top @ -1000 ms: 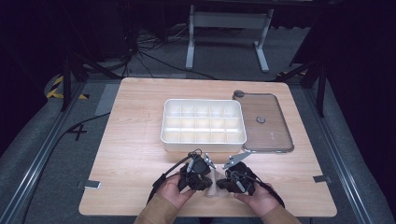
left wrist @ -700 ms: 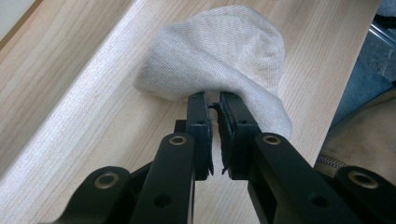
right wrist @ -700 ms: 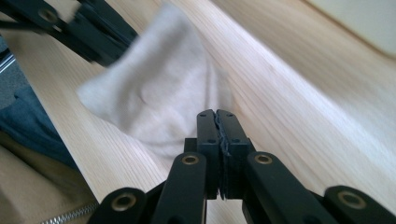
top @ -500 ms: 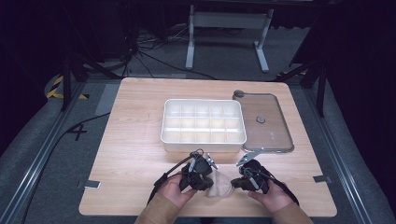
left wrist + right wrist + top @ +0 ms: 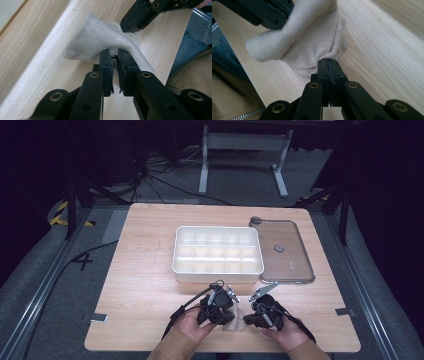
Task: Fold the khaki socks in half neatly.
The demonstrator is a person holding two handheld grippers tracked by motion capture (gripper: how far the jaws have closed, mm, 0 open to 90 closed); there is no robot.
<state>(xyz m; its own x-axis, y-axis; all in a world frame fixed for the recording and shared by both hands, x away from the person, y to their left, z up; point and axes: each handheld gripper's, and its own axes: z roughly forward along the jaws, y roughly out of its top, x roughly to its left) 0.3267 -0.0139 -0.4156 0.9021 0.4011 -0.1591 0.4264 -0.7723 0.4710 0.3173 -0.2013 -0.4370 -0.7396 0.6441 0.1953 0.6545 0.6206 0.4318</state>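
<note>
A small beige knitted cloth [image 5: 239, 321], much like a sock, is held between both grippers just above the table's front edge. In the left gripper view, my left gripper [image 5: 113, 53] is shut on one fold of the cloth [image 5: 100, 37]. In the right gripper view, my right gripper [image 5: 329, 62] is shut on a bunched edge of the cloth [image 5: 312, 50]. From above, the left gripper [image 5: 227, 314] and right gripper [image 5: 251, 318] face each other closely, each held in one hand.
A white tray [image 5: 217, 272] divided into several compartments stands in the middle of the wooden table [image 5: 145, 285]. A clear lid [image 5: 292, 265] lies flat to its right. The person's sleeves come in at the bottom edge.
The right gripper drew away to the right, baring the cloth between the grippers, then eased back a little. The left gripper has hardly moved.
</note>
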